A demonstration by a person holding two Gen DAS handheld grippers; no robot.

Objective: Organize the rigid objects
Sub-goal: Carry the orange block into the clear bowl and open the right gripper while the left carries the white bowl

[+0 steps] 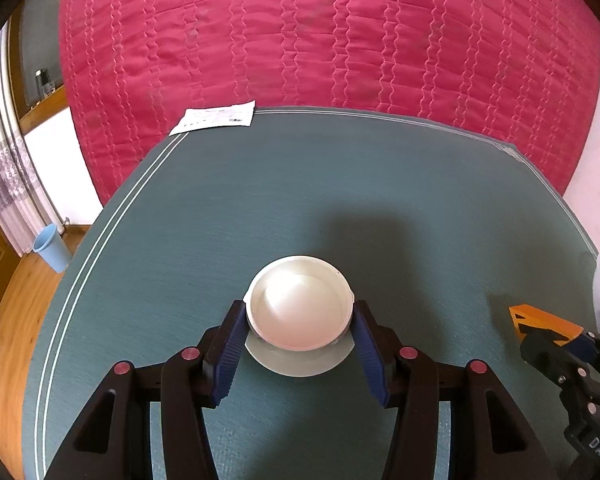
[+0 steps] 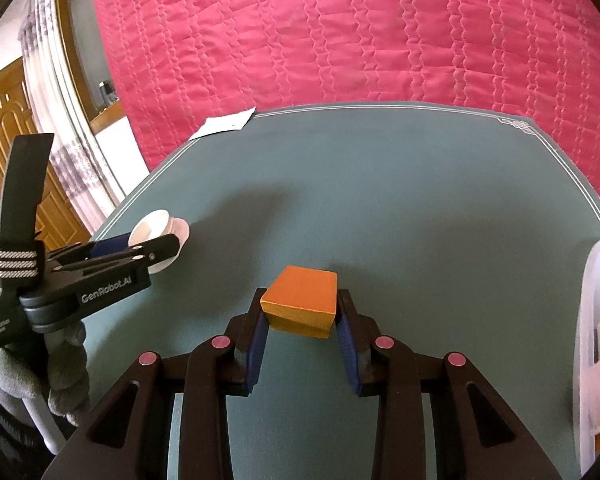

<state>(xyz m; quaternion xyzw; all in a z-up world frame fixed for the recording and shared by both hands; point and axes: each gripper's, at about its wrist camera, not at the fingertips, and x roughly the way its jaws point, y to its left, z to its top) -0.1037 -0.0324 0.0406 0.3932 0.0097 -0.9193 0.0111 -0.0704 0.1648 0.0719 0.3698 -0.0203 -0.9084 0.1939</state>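
Bin (image 2: 592, 320) cut off at frame edge, contents unclear

The tabletop (image 1: 260, 200) wears a matt teal cover with a fine woven grain, and behind it the bed's magenta quilt (image 1: 340, 32) is soft stitched cloth with a slight sheen. The white bowl (image 1: 300, 308) looks like smooth glossy plastic, the orange block (image 2: 302, 300) like matt painted wood with a faint grain, and the bin (image 2: 596, 320) at the right edge like translucent plastic. Both grippers are matt black plastic with ribbed blue rubbery fingers (image 2: 258, 340), and a thin printed paper sheet (image 1: 216, 118) lies flat.
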